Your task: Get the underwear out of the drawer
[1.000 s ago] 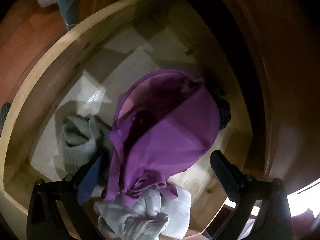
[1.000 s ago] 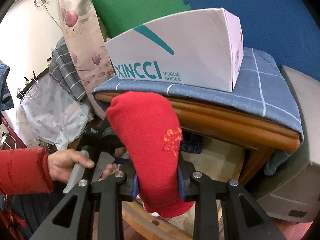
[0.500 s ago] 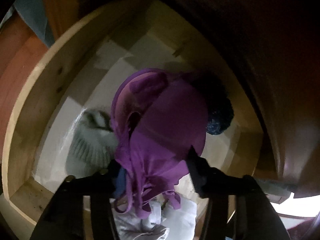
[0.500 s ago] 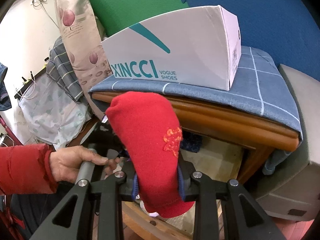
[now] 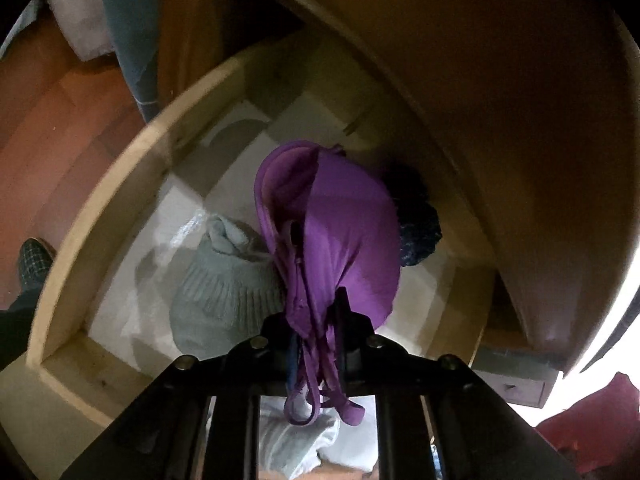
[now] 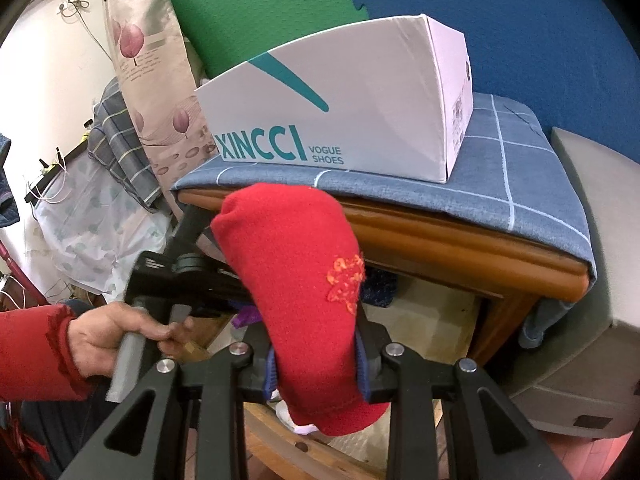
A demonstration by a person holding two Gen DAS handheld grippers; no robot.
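Observation:
In the left wrist view a purple bra-like piece of underwear (image 5: 344,232) hangs over the open wooden drawer (image 5: 120,184). My left gripper (image 5: 316,320) is shut on its bunched straps, whose ends dangle below the fingers. The cups hang a little above the drawer floor. In the right wrist view my right gripper (image 6: 316,364) is shut on a red sock (image 6: 296,280), held up in front of the table edge. A hand in a red sleeve (image 6: 104,340) holds the left gripper's handle there, and a bit of purple cloth (image 6: 246,316) shows under it.
A grey knitted item (image 5: 224,288), a dark bundle (image 5: 420,236) and pale cloth (image 5: 296,444) lie in the drawer. A white shoe box (image 6: 360,112) stands on the blue checked cloth (image 6: 500,184) over the tabletop. A grey cabinet (image 6: 592,360) is at the right.
My left gripper went from wide open around the purple underwear to shut on it, then rose, lifting the garment off the drawer contents. The right gripper kept still with the red sock.

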